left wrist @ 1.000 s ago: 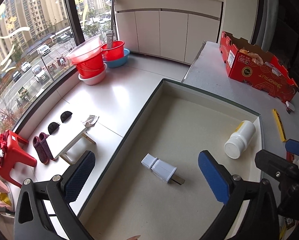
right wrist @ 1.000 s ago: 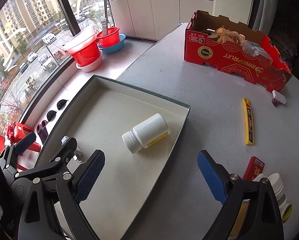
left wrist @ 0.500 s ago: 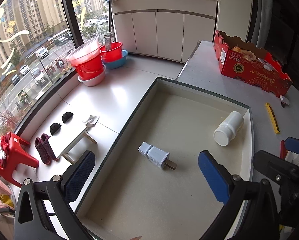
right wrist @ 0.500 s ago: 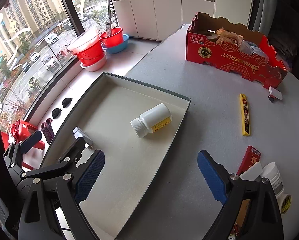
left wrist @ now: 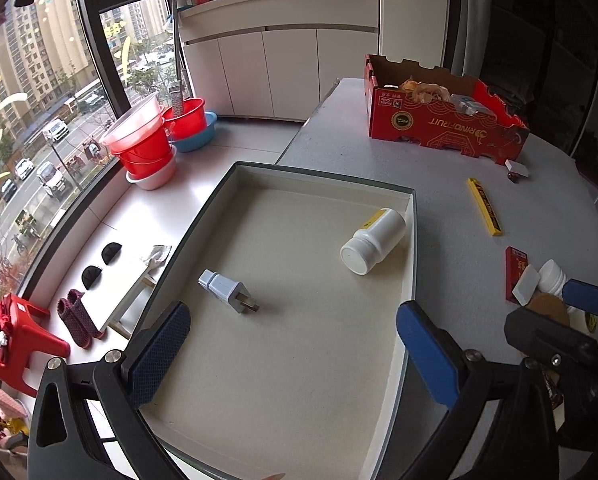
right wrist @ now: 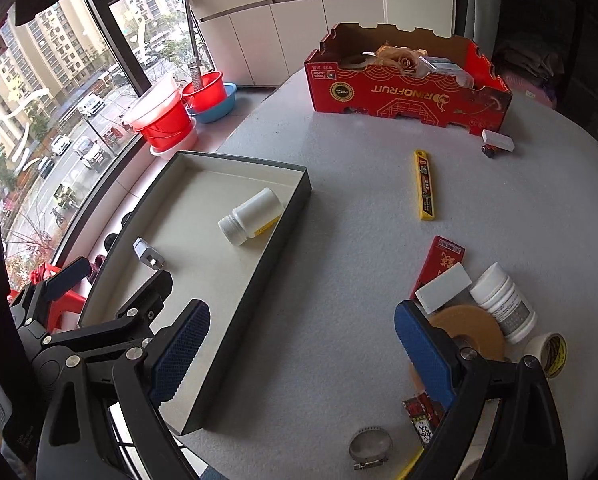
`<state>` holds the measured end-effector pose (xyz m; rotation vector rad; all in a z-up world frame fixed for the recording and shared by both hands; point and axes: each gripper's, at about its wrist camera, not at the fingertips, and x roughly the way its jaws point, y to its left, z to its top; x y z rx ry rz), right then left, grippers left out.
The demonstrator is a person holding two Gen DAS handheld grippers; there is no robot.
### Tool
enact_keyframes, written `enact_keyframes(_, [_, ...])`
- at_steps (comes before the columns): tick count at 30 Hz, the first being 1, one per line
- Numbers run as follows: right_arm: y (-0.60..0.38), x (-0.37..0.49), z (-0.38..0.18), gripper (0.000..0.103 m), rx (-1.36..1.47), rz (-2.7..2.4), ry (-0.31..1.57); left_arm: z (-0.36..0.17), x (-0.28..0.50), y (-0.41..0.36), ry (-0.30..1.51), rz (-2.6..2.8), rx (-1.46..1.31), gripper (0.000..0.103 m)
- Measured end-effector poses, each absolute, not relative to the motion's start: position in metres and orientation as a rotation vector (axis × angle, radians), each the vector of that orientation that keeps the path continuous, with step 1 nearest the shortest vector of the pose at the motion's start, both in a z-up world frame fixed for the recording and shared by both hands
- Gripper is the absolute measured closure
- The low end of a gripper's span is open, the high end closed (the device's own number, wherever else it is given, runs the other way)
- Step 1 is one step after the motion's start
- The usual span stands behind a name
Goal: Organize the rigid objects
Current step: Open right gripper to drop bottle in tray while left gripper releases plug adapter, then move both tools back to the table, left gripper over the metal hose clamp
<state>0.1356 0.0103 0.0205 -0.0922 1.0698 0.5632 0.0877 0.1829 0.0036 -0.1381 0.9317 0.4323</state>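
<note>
A shallow dark-rimmed tray (left wrist: 323, 178) (right wrist: 299, 216) lies at the table's left edge. In it lie a white pill bottle (left wrist: 373, 246) (right wrist: 253, 216) on its side and a pale blue plug adapter (left wrist: 227, 290) (right wrist: 147, 254). My left gripper (left wrist: 295, 354) is open and empty above the tray's near half. My right gripper (right wrist: 299, 354) is open and empty above the table, right of the tray. Loose on the table are a yellow utility knife (right wrist: 424, 184) (left wrist: 484, 206), a red packet (right wrist: 441, 262), a white block (right wrist: 443, 288), a second white bottle (right wrist: 503, 302), a brown tape roll (right wrist: 469, 334) and a metal clamp ring (right wrist: 369, 450).
A red cardboard box (right wrist: 407, 88) (left wrist: 439, 122) with odds and ends stands at the table's far side, a small white piece (right wrist: 497, 140) beside it. A small tape roll (right wrist: 549, 354) lies at the right. Red and blue basins (left wrist: 155, 140) sit on the window ledge to the left.
Both grippers have drawn back and risen, so more of the tray and table shows. The right gripper has shifted rightward, bringing the cluster of loose items into view. Both stay open.
</note>
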Motion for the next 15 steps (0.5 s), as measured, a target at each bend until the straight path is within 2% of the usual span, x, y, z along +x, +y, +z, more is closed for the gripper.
enact_keyframes(9, [-0.117,0.126,0.004,0.008,0.032,0.358,1.105,0.001,0.113,0.093,0.959,0.258,-0.056,0.0])
enact_keyframes(15, [-0.186,0.092,-0.012,0.008,0.114,0.252,1.113,-0.02,0.093,0.036,0.977,0.177,0.008,0.0])
